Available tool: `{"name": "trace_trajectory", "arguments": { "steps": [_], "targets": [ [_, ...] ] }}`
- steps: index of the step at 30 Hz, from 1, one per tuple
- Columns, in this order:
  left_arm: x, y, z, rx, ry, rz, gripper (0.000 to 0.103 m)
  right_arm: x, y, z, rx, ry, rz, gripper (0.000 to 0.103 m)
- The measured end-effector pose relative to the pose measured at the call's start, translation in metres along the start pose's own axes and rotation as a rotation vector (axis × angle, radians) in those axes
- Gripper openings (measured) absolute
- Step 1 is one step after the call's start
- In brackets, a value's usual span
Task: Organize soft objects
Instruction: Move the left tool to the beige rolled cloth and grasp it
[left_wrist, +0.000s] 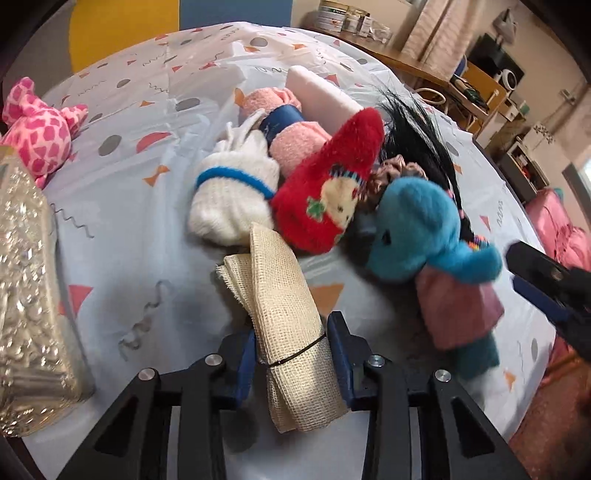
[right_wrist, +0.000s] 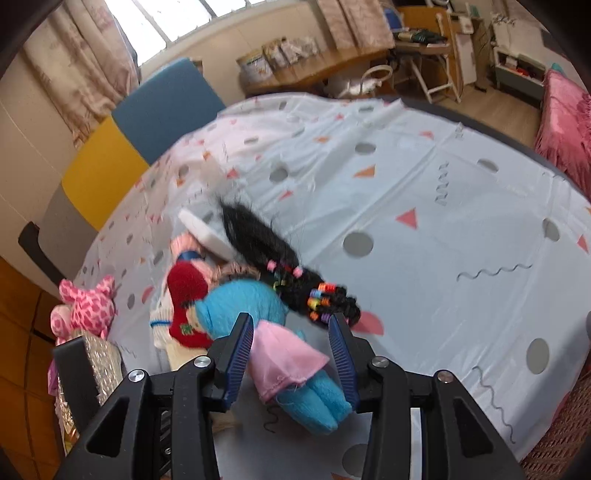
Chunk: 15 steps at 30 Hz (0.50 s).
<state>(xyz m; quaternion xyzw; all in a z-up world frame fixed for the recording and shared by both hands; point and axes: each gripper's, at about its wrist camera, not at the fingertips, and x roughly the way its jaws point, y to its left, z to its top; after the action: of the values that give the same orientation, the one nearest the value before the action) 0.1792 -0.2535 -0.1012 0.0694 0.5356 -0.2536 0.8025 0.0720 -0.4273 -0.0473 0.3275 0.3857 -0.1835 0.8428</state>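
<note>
Our left gripper (left_wrist: 291, 354) squeezes the tan cloth roll (left_wrist: 286, 325), just in front of the red sock (left_wrist: 328, 184) and white sock (left_wrist: 232, 192) on the table (left_wrist: 147, 221). Only our right view shows the blue doll (right_wrist: 258, 332) lying between the wide-open fingers of our right gripper (right_wrist: 291, 354), with black hair (right_wrist: 280, 266) behind it

Each hand-held gripper (left_wrist: 291, 354) (right_wrist: 291, 354) has black angular arms, blue finger pads and silver screws.
</note>
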Motion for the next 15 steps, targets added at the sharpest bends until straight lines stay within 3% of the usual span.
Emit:
{"name": "trace_trajectory", "arguments": {
  "steps": [7, 9, 15],
  "targets": [
    [-0.014, 0.017, -0.028, 0.029, -0.023, -0.006, 0.035, 0.022, 0.025, -0.009, -0.144, 0.079, -0.051, 0.043],
    [-0.015, 0.019, -0.029, 0.035, -0.027, -0.009, 0.035, 0.028, 0.032, -0.012, -0.194, 0.09, -0.08, 0.05],
    [-0.028, 0.028, -0.046, 0.039, -0.037, -0.019, 0.033, 0.049, 0.048, -0.019, -0.3, 0.14, -0.143, 0.054]
  ]
}}
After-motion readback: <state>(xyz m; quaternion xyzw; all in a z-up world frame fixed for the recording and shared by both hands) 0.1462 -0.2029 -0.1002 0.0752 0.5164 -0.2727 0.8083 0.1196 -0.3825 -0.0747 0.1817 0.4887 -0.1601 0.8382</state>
